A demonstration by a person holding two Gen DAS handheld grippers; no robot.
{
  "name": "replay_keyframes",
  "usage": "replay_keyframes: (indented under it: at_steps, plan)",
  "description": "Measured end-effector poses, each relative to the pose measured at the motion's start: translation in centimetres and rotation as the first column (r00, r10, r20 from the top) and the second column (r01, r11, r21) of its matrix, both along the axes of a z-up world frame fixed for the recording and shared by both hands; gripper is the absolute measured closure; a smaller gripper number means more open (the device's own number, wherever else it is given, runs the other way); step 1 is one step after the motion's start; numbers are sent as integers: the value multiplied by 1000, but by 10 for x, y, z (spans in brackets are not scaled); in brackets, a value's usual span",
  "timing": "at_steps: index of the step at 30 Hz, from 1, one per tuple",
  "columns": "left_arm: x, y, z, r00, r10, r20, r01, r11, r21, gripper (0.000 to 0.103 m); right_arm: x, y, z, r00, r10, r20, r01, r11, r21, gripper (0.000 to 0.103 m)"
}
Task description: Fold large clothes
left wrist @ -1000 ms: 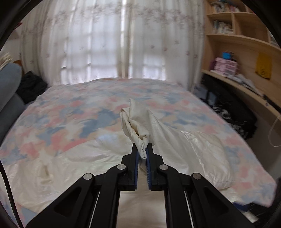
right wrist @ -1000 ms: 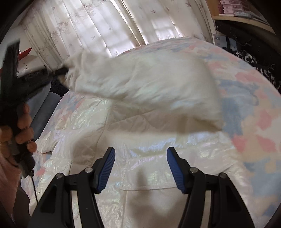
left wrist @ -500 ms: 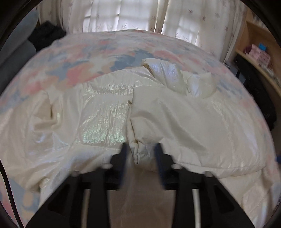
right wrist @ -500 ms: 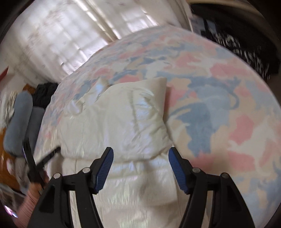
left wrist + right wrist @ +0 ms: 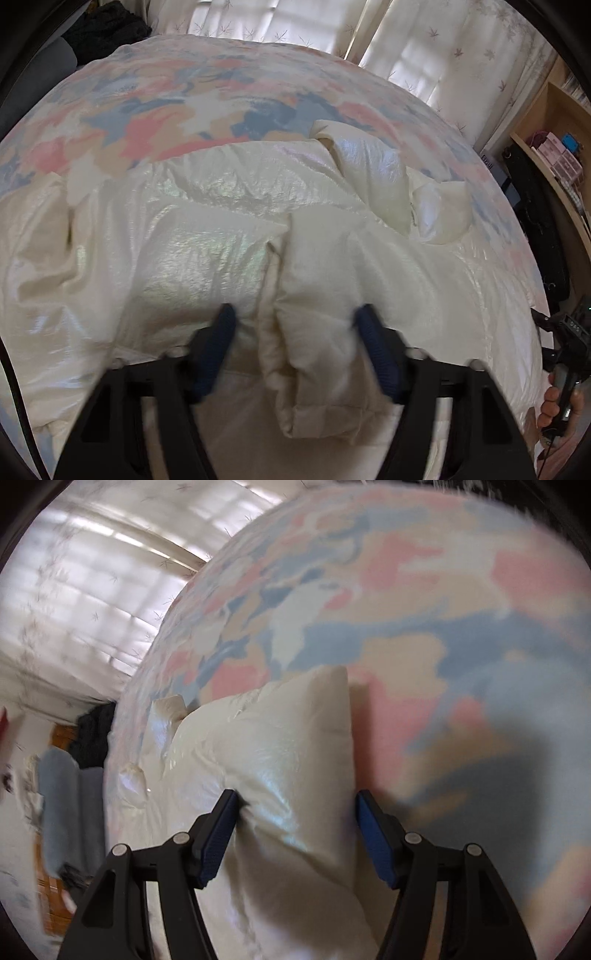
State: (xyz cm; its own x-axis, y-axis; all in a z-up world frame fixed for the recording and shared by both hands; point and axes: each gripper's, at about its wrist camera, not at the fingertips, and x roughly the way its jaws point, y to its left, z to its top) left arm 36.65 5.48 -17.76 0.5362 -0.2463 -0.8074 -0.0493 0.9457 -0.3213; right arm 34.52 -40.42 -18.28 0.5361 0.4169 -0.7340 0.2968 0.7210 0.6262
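Fingers [image 5: 225, 332] of the left gripper [image 5: 295, 325] were seen closing, pads not yet pressed on the folded cream sleeve [image 5: 317, 314] between them at lower centre. The right gripper [image 5: 295, 812] was held released astride an edge of the cream puffer jacket [image 5: 266, 760]. That jacket was spread across the lower frame on the floral bed [image 5: 221, 103], curtains [image 5: 424, 44] behind
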Motion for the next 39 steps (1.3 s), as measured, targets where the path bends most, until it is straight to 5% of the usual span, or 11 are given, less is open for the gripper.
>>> replay_keyframes:
  at_steps: [1, 3, 5, 7, 9, 12, 19, 25, 32, 39]
  plan:
    - [0, -4, 0, 1000, -27, 0, 27, 1000, -10, 77, 1, 1, 0, 1000, 10, 15, -10, 1000, -4, 47]
    - [-6, -12, 7, 999, -37, 34, 36, 999, 29, 90, 2, 9, 14, 996, 58, 61, -52, 994, -96, 70]
    - [-17, -17, 18, 995, -44, 87, 39, 997, 67, 92, -1, 21, 37, 985, 110, 131, -82, 975, -207, 77]
    - [-27, -20, 22, 992, -62, 109, 51, 994, 100, 92, -4, 31, 49, 974, 139, 177, -80, 949, -305, 78]
    - [-35, -26, 13, 991, -98, 91, 84, 986, 145, 91, 3, 36, 38, 981, 153, 119, -99, 924, -369, 77]
    - [-40, -31, 4, 989, -118, 85, 98, 973, 211, 81, 7, 37, 19, 991, 134, 30, -111, 910, -400, 63]
    - [-44, -7, 45, 992, -44, 116, 25, 986, 162, 75, -28, 34, 75, 993, 48, 108, 0, 912, -410, 60]
    - [-45, -22, 71, 988, -12, 156, -3, 995, 97, 75, -49, 105, 109, 956, 225, 186, -120, 885, -450, 59]
    - [-26, -77, 24, 998, -32, 45, 26, 992, 127, 76, -44, 202, 63, 916, 393, 76, -307, 813, -494, 59]
    - [-31, -73, -4, 998, -61, 16, 56, 978, 202, 76, -62, 146, 34, 960, 279, 22, -204, 753, -625, 66]
